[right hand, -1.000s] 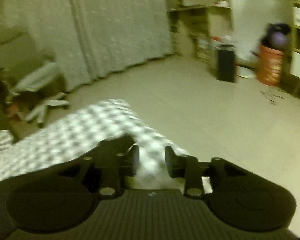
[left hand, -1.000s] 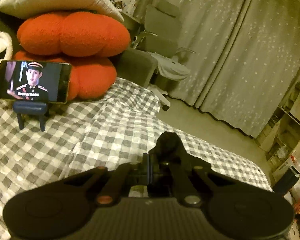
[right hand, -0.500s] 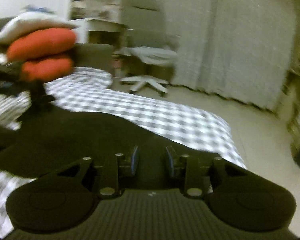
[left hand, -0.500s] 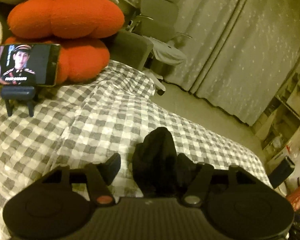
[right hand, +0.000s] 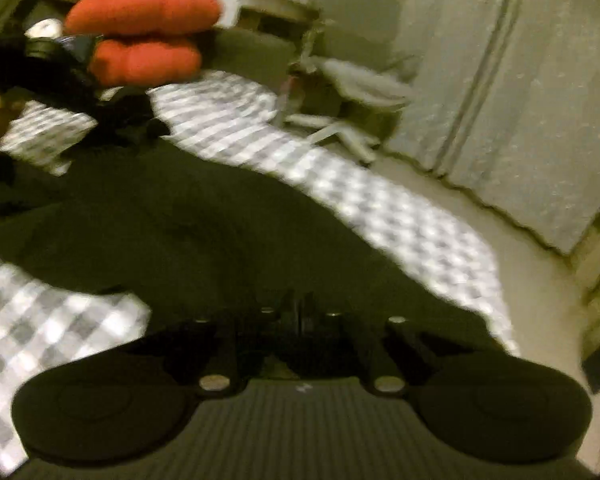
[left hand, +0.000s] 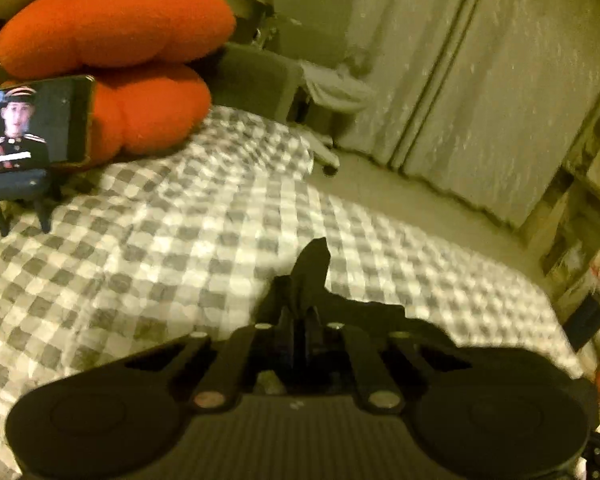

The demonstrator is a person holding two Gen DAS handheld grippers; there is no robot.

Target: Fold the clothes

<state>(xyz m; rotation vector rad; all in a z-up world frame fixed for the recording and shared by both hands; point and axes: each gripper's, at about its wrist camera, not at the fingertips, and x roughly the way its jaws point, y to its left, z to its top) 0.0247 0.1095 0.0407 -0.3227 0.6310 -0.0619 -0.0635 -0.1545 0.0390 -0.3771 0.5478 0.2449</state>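
Here the left gripper [left hand: 300, 320] is clamped on a bunched corner of a black garment [left hand: 312, 276], and a peak of the dark cloth sticks up just past its closed fingertips. Beyond that peak lies the bed with its grey-and-white checked cover [left hand: 160, 248]. Far ahead and to the left of this gripper, a phone [left hand: 32, 124] with a lit screen sits on a small dark stand [left hand: 16, 188], backed by two stacked orange cushions [left hand: 112, 28].

The right gripper [right hand: 300, 312] is pressed together on the same garment, whose cloth reaches right up to its fingertips. From there the black fabric [right hand: 180, 224] spreads forward and to the left across the checked cover [right hand: 400, 216], up to the left gripper [right hand: 112, 120], which is seen blurred at the far left in front of the orange cushions [right hand: 140, 32]. To the right of both grippers, past the bed's edge, are pale floor and a long grey curtain [left hand: 480, 80].
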